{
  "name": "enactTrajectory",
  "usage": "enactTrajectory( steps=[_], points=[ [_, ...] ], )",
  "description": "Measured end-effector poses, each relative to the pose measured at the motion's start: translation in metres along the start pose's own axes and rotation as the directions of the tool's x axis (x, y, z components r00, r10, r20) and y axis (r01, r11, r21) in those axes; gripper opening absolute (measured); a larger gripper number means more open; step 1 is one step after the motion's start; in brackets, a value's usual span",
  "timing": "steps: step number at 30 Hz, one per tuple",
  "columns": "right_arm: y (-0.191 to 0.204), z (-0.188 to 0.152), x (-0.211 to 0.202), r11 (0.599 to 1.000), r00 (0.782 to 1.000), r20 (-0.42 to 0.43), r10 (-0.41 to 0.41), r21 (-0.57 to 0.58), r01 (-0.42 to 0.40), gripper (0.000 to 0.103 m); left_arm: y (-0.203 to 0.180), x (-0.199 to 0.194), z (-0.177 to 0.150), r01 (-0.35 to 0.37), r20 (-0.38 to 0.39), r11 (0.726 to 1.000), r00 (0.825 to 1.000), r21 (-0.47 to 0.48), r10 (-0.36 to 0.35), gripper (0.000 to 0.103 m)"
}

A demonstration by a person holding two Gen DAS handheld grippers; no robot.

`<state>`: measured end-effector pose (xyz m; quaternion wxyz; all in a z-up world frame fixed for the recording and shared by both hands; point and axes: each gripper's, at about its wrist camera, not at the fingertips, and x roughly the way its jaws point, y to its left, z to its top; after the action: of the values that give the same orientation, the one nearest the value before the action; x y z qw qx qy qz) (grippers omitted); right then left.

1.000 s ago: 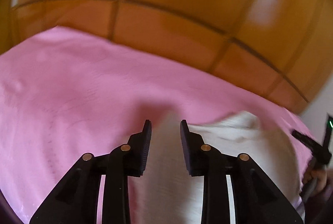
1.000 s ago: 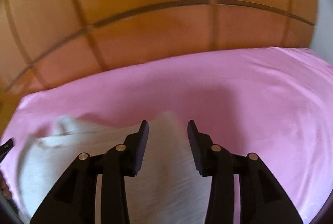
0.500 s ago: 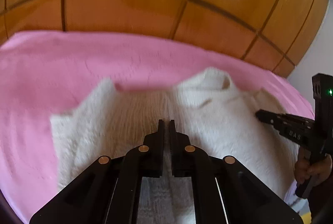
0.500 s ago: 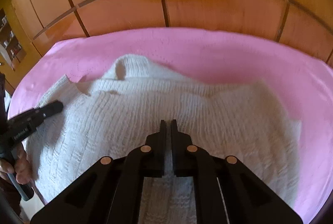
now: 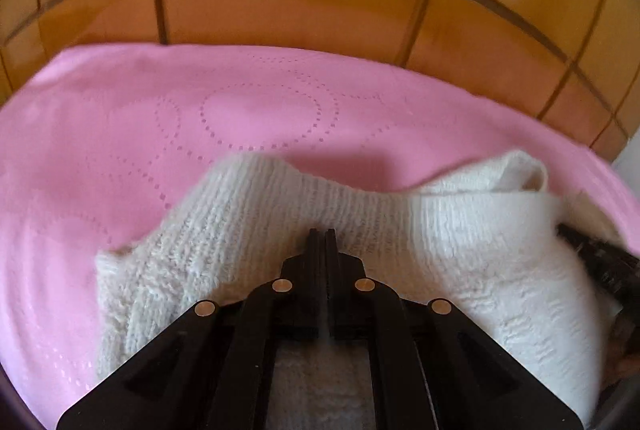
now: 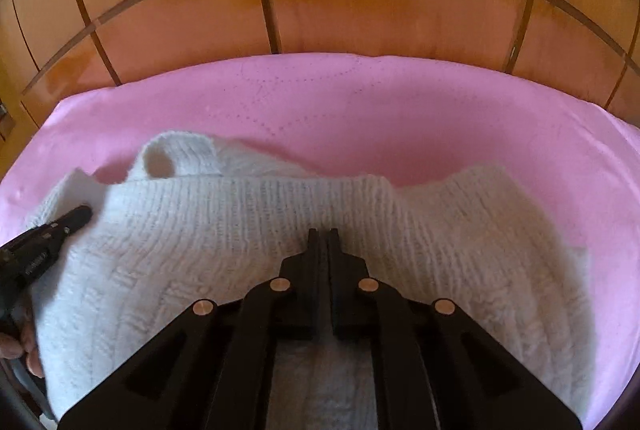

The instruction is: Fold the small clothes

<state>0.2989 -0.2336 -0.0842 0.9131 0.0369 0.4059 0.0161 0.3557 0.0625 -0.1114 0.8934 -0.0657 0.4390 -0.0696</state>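
Sweater: the white knitted sweater (image 5: 248,230) fills the lower half of both views, lying on the pink bedspread (image 5: 120,134); its collar stands up at the right edge of my left view and at the upper left of my right view.
Left gripper: my left gripper (image 5: 320,234) sits at lower centre of its view, fingers pressed together and clamped on a fold of the sweater.
Right gripper: my right gripper (image 6: 321,233) is likewise together, pinching the knit at lower centre.
Cross views: each gripper shows at the other view's edge, touching the sweater near the collar.
Hand: part of my left hand (image 6: 20,346) shows at the lower left of the right view.
Background: wooden panels (image 6: 360,2) run across the top of both views.
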Motion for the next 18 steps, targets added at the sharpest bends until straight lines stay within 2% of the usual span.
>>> enactTrajectory(
  steps=[3, 4, 5, 6, 7, 8, 11, 16, 18],
  points=[
    [-0.001, -0.001, -0.003, 1.000, 1.000, -0.001, 0.004, -0.010, -0.004, 0.006, 0.004, -0.007, 0.002, -0.006, -0.008, 1.000, 1.000, -0.024, 0.006, 0.004],
    [-0.001, -0.001, -0.006, 1.000, 1.000, 0.005, 0.004, -0.007, -0.004, 0.011, 0.004, -0.014, 0.001, -0.006, 0.001, 1.000, 1.000, -0.026, 0.006, 0.004],
    [-0.002, -0.002, -0.011, 1.000, 1.000, 0.015, 0.007, 0.001, -0.007, 0.021, 0.002, -0.026, -0.003, -0.013, 0.025, 1.000, 1.000, -0.024, 0.013, 0.010],
    [-0.003, -0.003, -0.018, 1.000, 1.000, 0.028, 0.011, 0.012, -0.012, 0.032, 0.001, -0.035, -0.007, -0.010, 0.042, 1.000, 0.999, -0.023, 0.011, 0.028],
    [-0.004, -0.005, -0.027, 1.000, 0.998, 0.053, 0.019, 0.020, -0.020, 0.053, -0.001, -0.047, -0.012, 0.011, 0.067, 1.000, 0.998, -0.026, -0.009, 0.039],
    [-0.003, -0.007, -0.036, 0.999, 0.997, 0.075, 0.025, 0.020, -0.027, 0.057, -0.003, -0.056, -0.018, 0.031, 0.089, 0.999, 0.996, -0.025, -0.029, 0.057],
    [0.004, -0.021, -0.058, 0.998, 0.993, 0.104, 0.056, -0.003, -0.056, 0.057, -0.021, -0.082, -0.037, 0.049, 0.142, 0.998, 0.988, 0.031, -0.053, 0.059],
    [0.019, -0.065, -0.092, 0.989, 0.983, 0.115, 0.141, -0.069, -0.134, 0.064, -0.041, -0.107, -0.079, 0.098, 0.145, 0.994, 0.984, 0.054, -0.105, 0.059],
    [0.027, -0.088, -0.099, 0.984, 0.985, 0.107, 0.138, -0.125, -0.125, 0.065, -0.052, -0.113, -0.097, 0.119, 0.135, 0.990, 0.983, 0.075, -0.128, 0.059]
  ],
)
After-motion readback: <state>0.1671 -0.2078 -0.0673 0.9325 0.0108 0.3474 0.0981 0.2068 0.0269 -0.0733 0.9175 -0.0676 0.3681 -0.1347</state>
